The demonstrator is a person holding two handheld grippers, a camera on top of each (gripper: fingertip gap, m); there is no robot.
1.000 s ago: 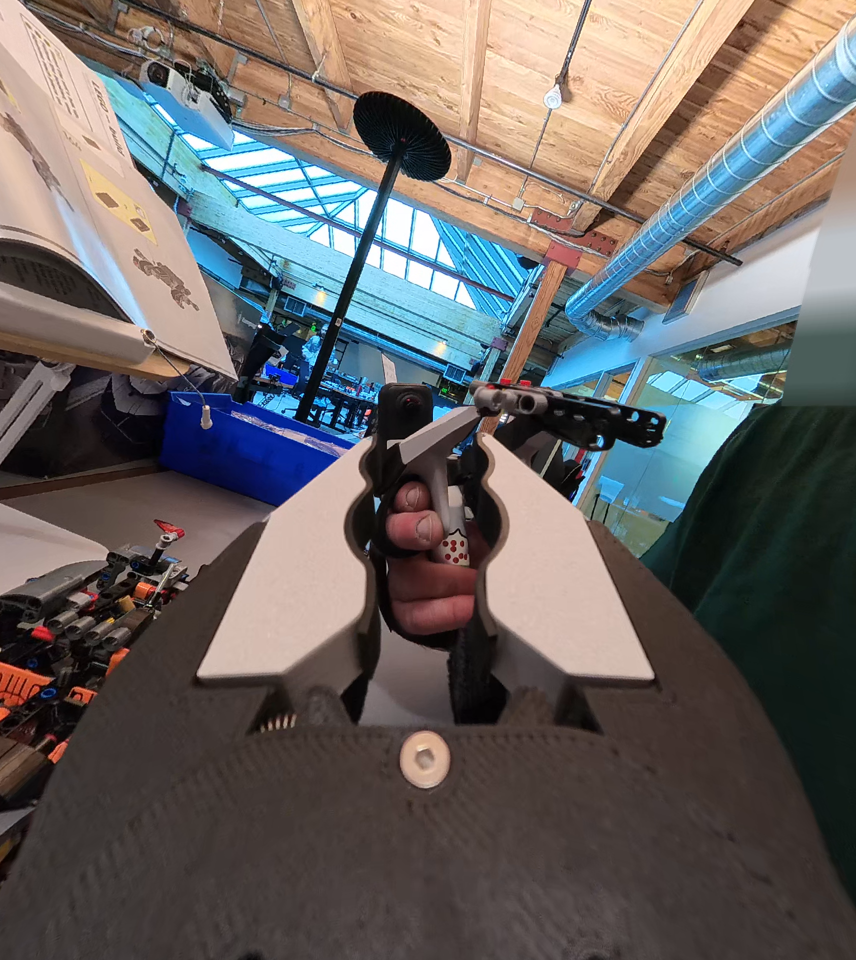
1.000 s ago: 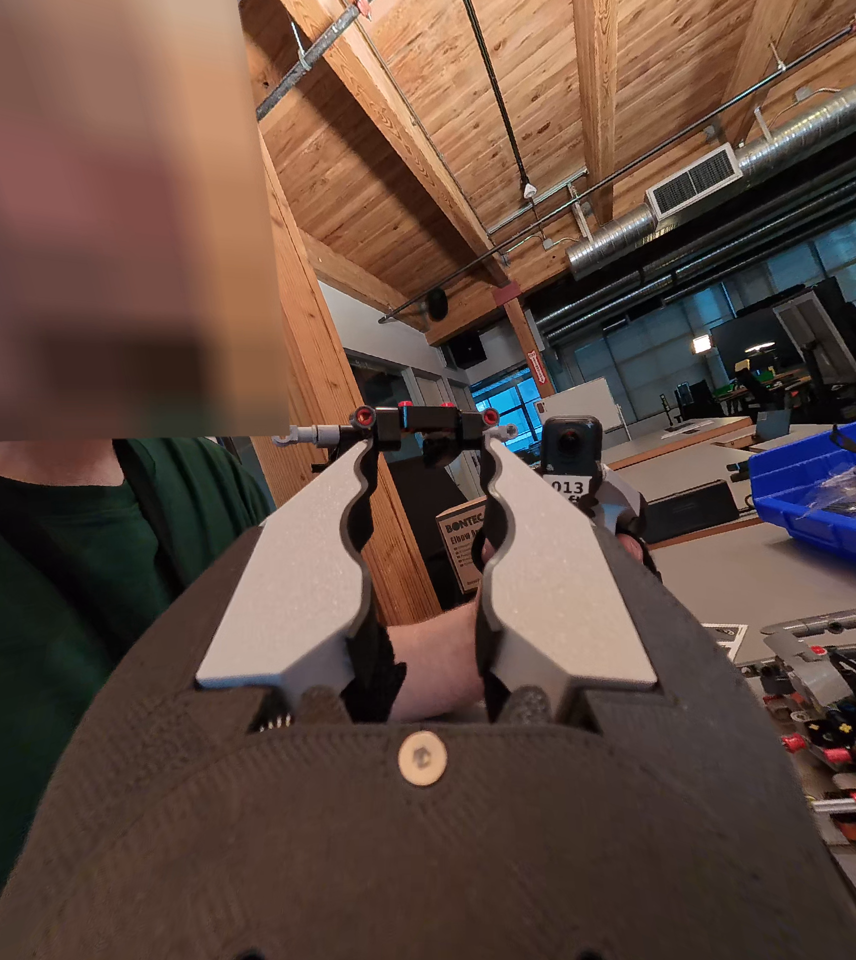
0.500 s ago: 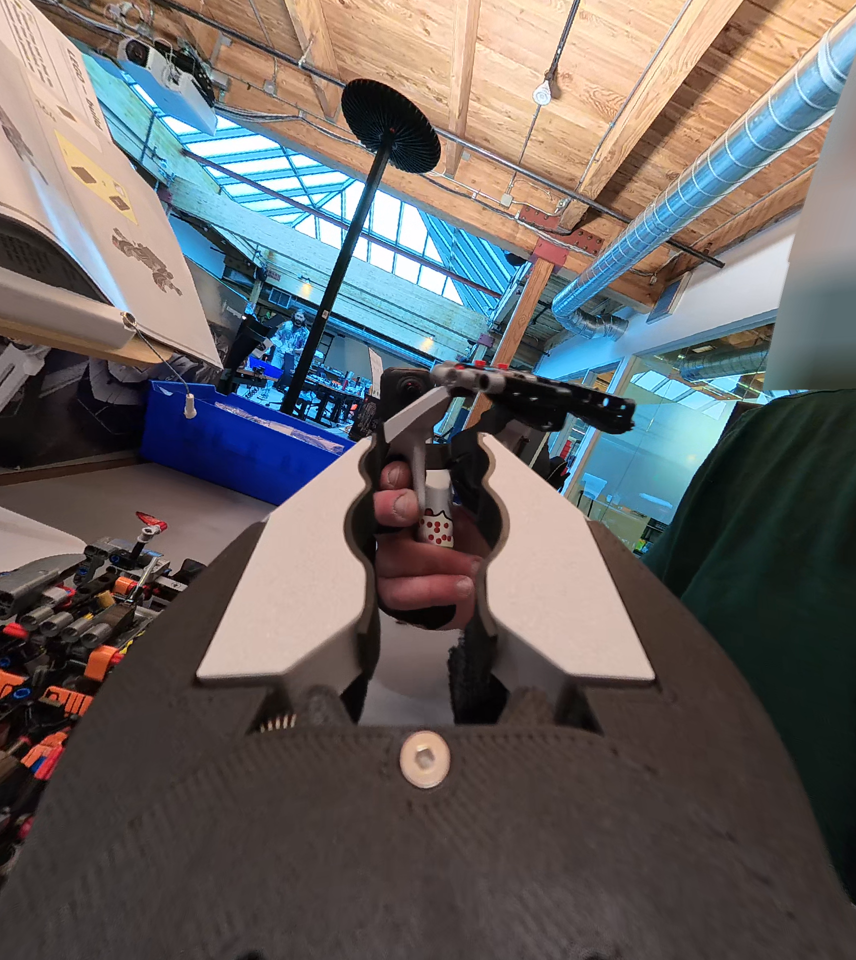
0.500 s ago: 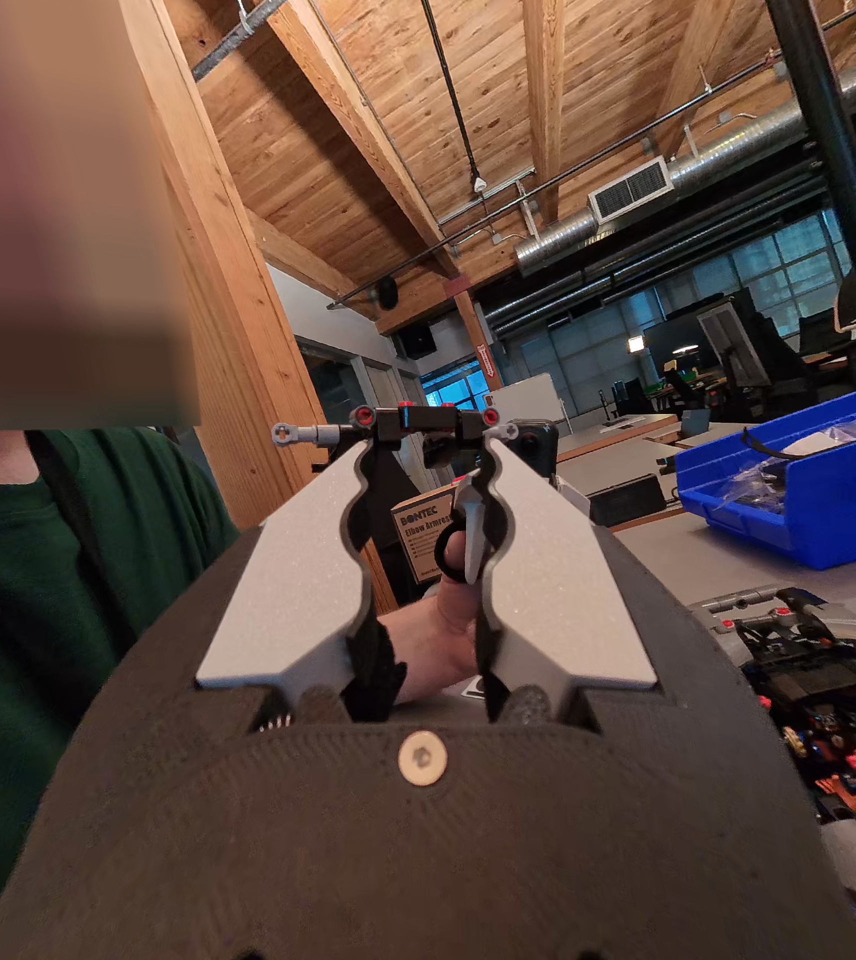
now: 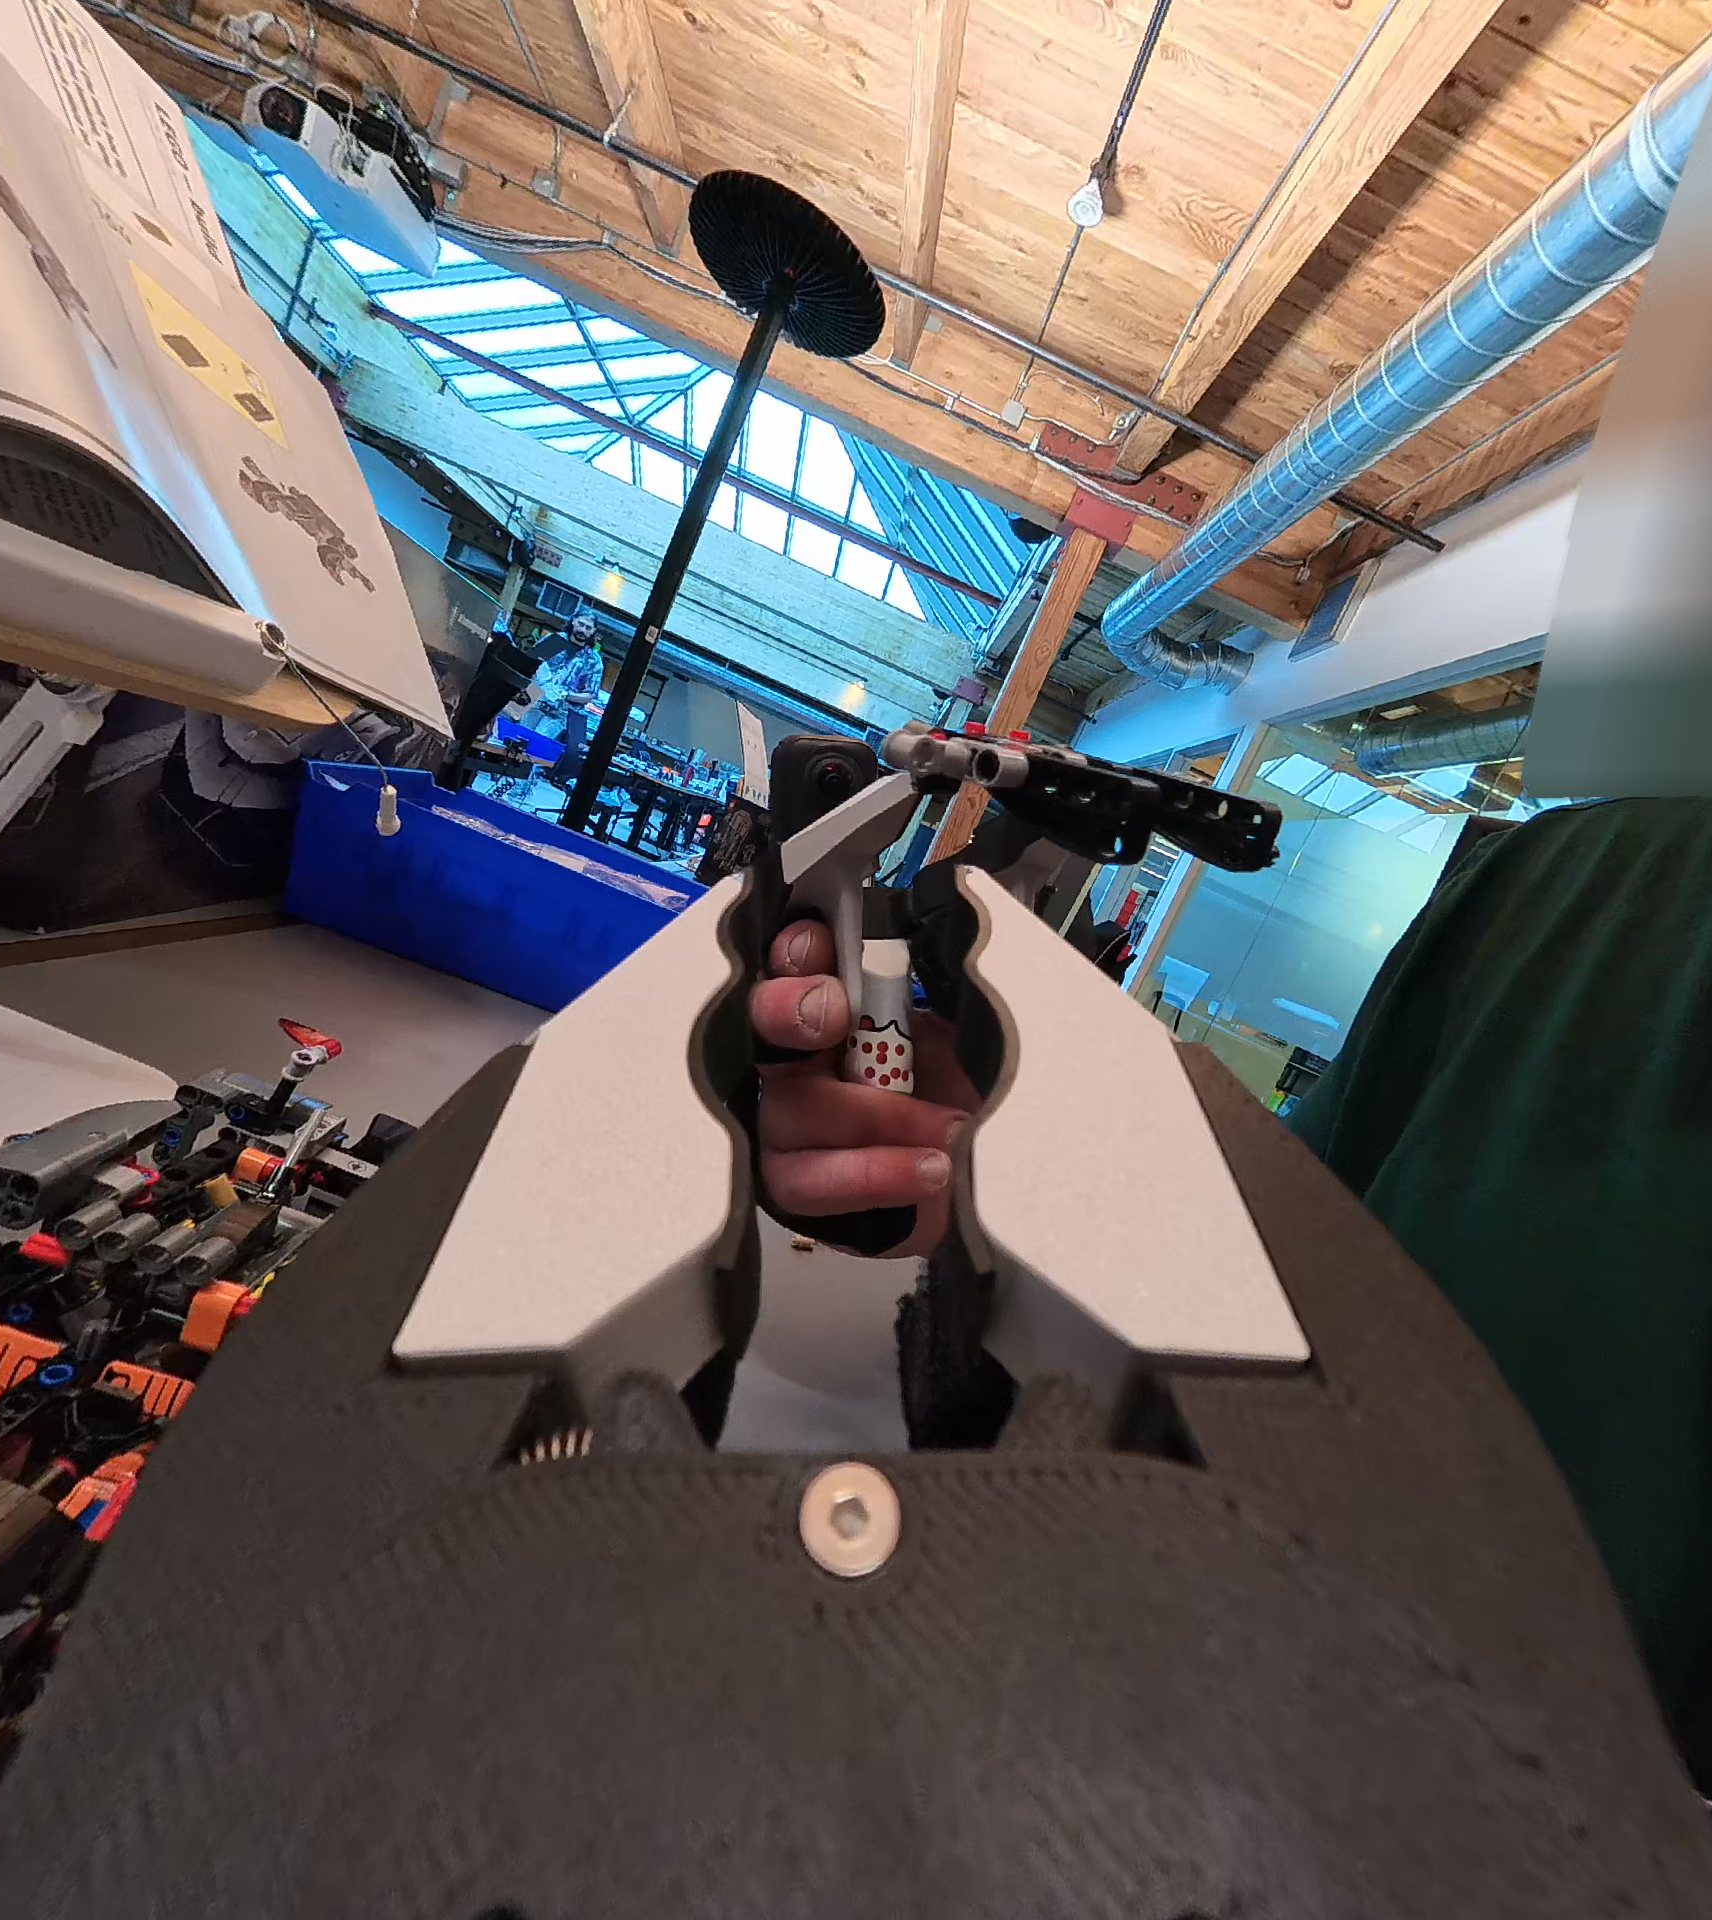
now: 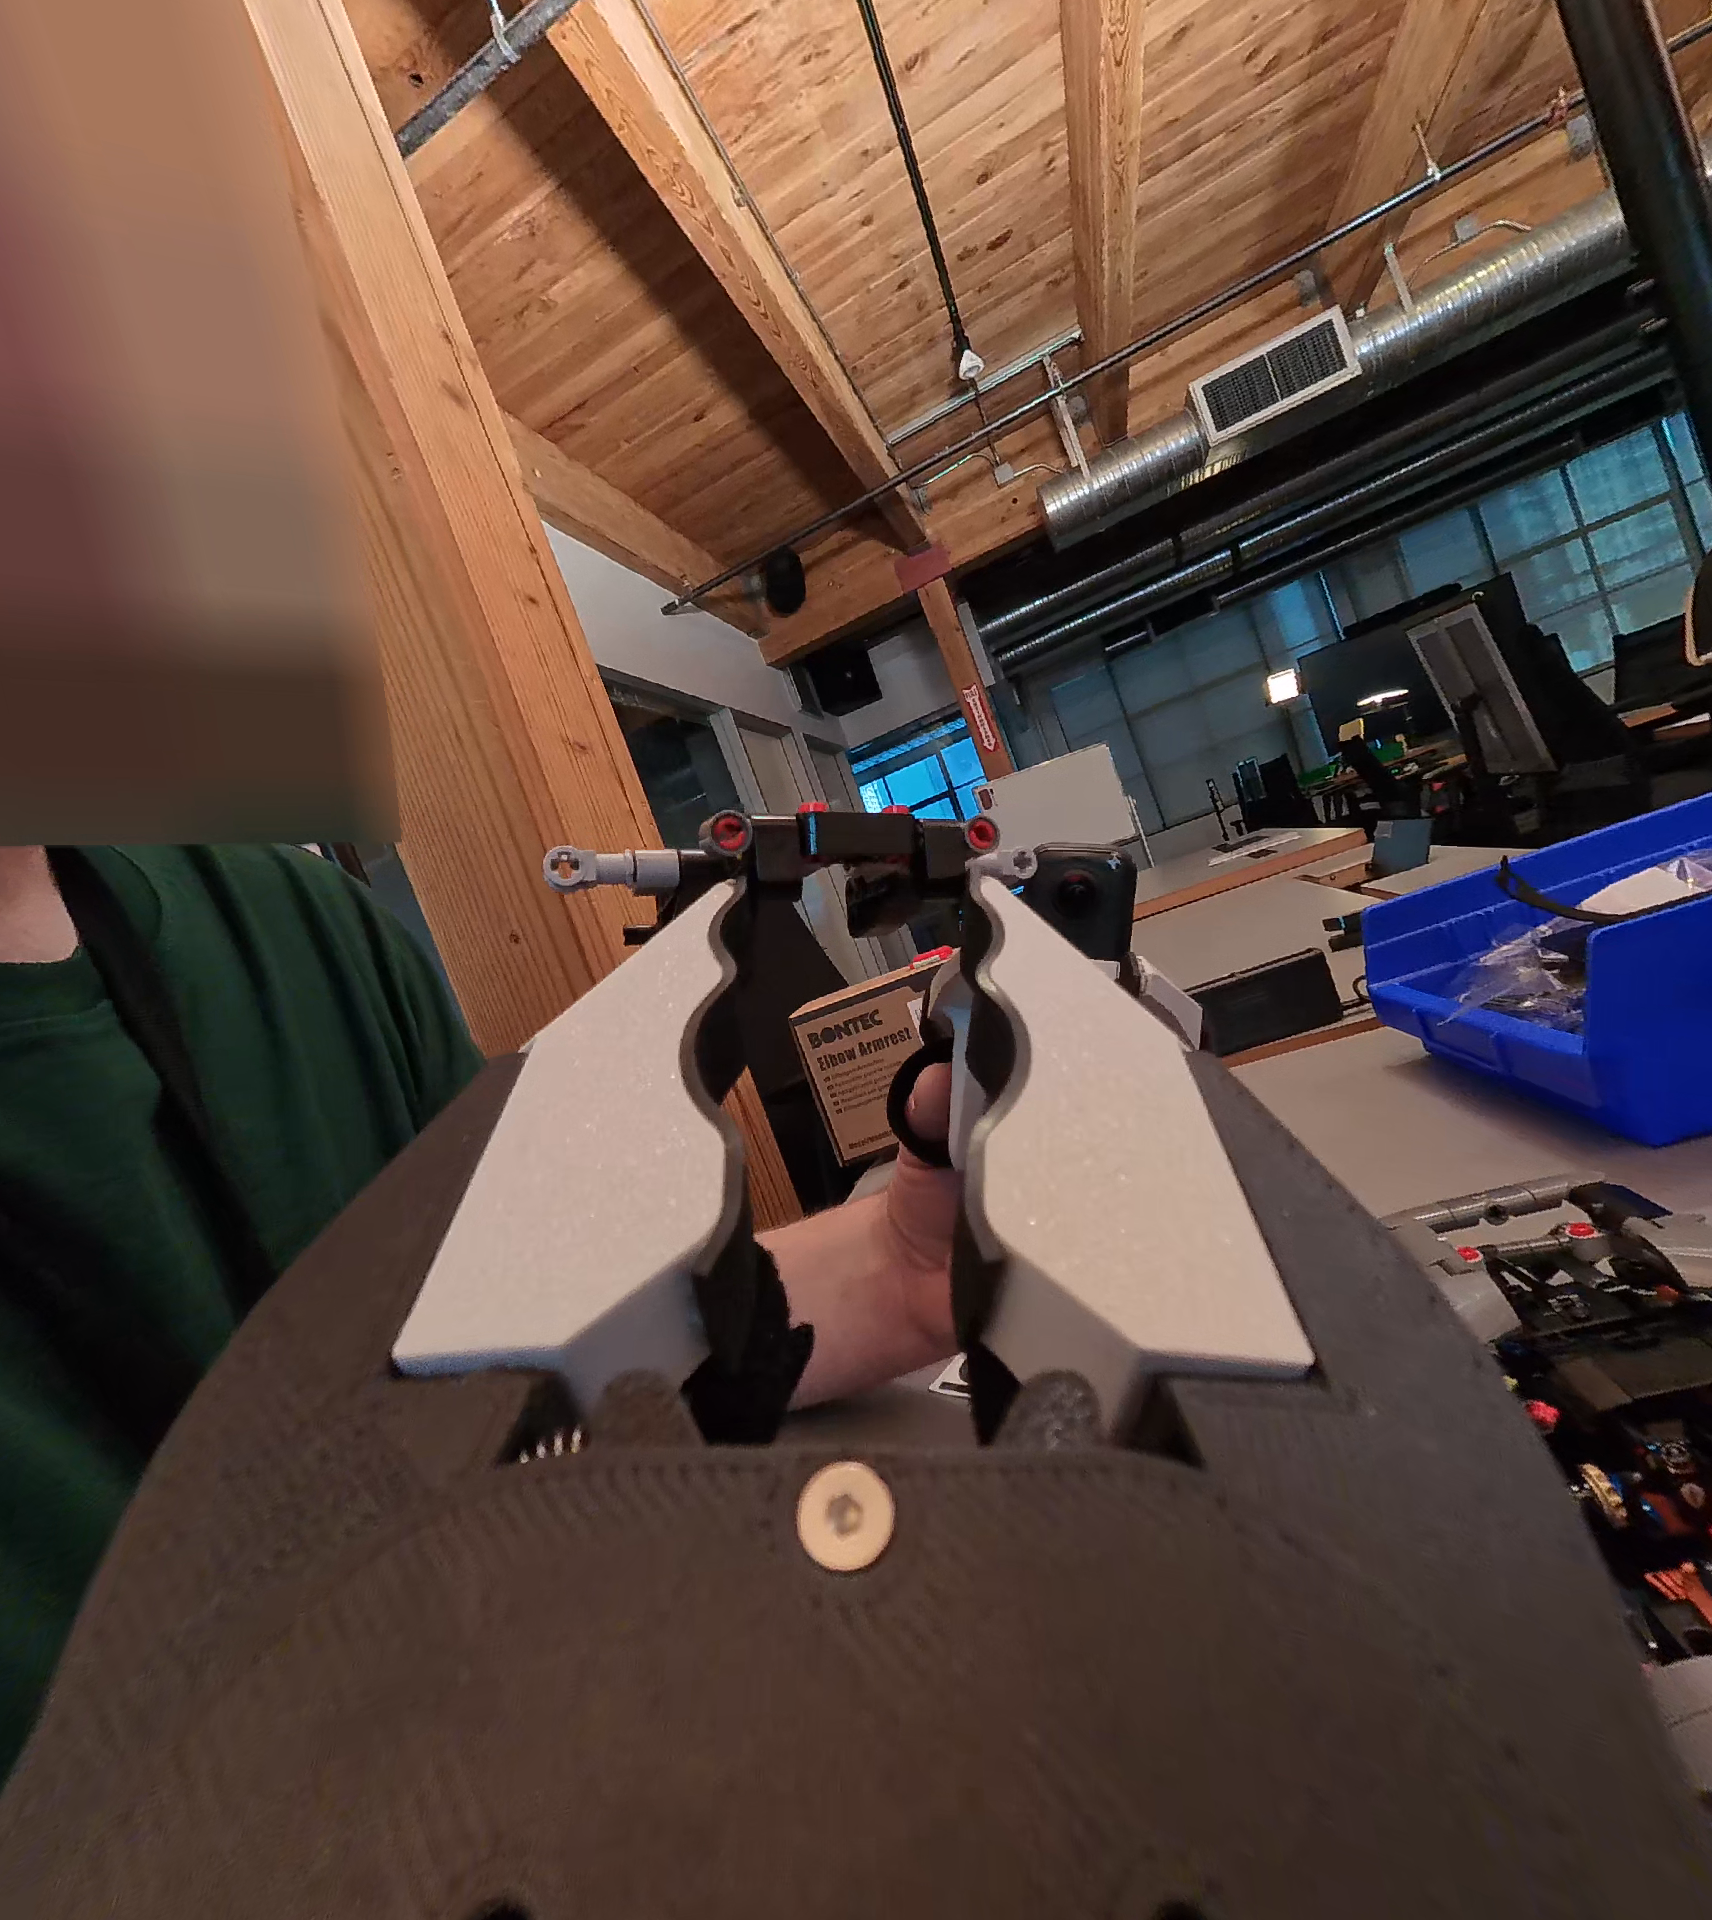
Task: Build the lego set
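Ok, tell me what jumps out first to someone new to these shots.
A black lego subassembly with red pins, pinched at the right gripper fingertips and held up in the air. Then the blue bin on the grey table, and the half-built orange-and-black model at lower left.

Open-plan workshop or lab loft: timber beam ceiling (image 6: 727, 260) above fingers, exposed metal duct (image 5: 1403, 395) upper right, skylights (image 5: 623, 384), grey worktables (image 6: 1434, 1122) and blue parts bin (image 6: 1662, 997) right of fingers.
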